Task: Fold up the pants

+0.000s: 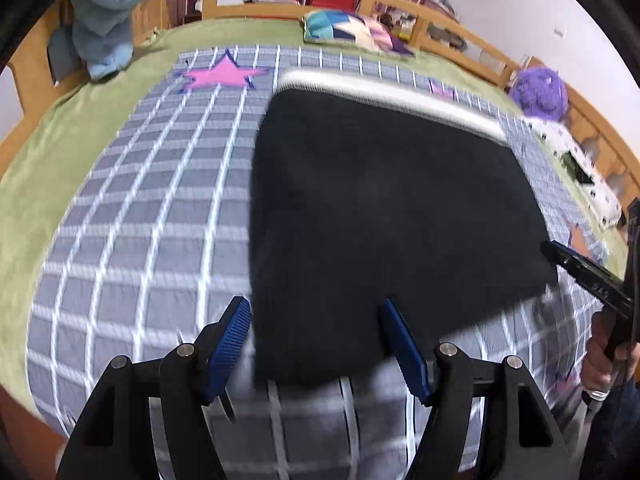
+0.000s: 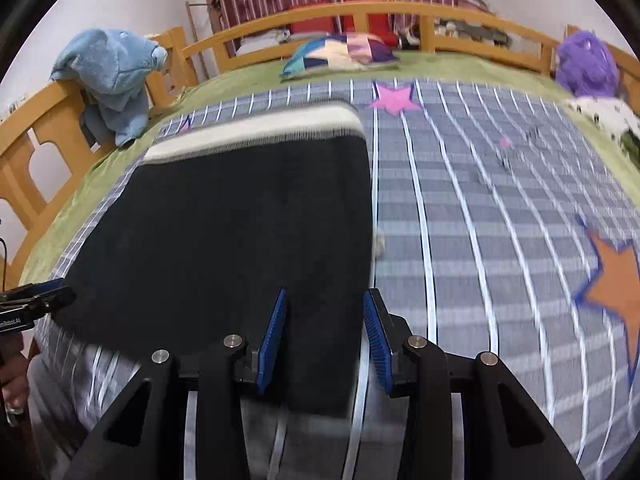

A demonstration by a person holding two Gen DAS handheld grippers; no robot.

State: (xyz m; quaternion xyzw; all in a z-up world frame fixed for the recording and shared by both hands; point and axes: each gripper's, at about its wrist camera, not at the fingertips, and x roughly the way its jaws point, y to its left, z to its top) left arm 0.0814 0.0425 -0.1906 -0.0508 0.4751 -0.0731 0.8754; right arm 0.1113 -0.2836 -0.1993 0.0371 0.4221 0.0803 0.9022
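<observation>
Left fingers parted, straddling near-left corner of pants; right fingers parted, straddling near-right corner; waistband at frame top.

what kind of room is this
Most likely a bedroom: a wooden bed rail frames a grey checked bedspread with stars, and a blue plush toy and patchwork pillow lie on it.

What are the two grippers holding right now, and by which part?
Nothing. Both the left gripper and right gripper stand open over the near edge of the folded black pants, pads not pressing.
</observation>
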